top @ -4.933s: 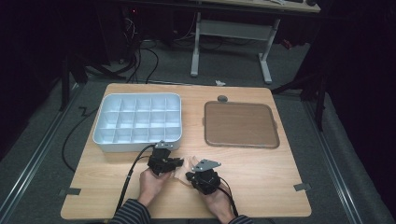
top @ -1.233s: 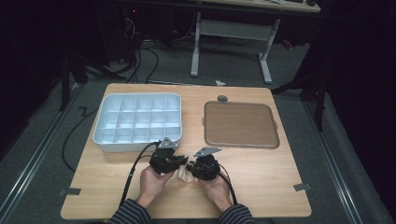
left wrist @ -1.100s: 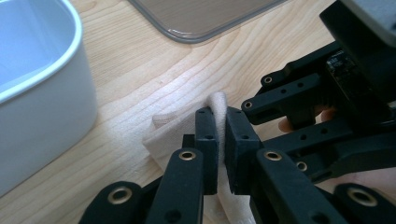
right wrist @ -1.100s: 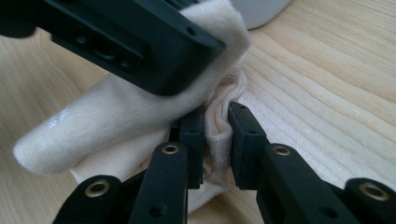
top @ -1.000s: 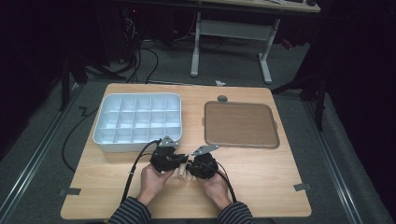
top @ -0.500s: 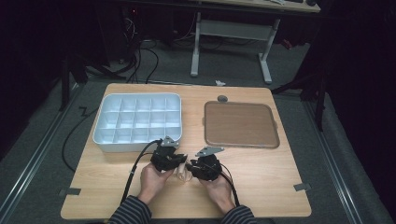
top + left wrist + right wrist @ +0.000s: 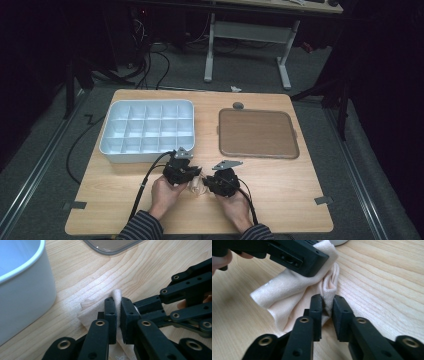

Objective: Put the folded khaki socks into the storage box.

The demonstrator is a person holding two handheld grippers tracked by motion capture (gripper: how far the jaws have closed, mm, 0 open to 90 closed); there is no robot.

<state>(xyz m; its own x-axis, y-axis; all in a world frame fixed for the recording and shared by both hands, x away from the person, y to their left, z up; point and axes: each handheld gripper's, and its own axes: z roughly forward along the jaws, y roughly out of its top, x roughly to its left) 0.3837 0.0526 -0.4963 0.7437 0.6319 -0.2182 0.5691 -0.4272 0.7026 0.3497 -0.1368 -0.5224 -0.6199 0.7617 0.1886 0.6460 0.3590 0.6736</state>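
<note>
A small beige knitted cloth (image 7: 196, 185) lies bunched on the wooden table near its front edge, between both hands. My left gripper (image 7: 193, 178) points right and is shut on an upright fold of the cloth (image 7: 93, 308), pinched between its pads (image 7: 118, 312). My right gripper (image 7: 205, 186) points left, and its jaws have just been closing. They now pinch another ridge of the cloth (image 7: 287, 293) between the fingertips (image 7: 327, 305). A left gripper finger (image 7: 297, 255) presses on the cloth just beyond. The two grippers' tips nearly meet.
A white compartment tray (image 7: 147, 151) stands just behind the left gripper, its wall (image 7: 25, 290) close by. A flat brown tray (image 7: 257, 132) lies at the back right, with a small grey disc (image 7: 238, 105) behind it. Bare wood extends to the right of the hands.
Since the earliest frame the right gripper has moved in toward the left one, so their tips are close together. Over the last second both hands have hardly shifted.
</note>
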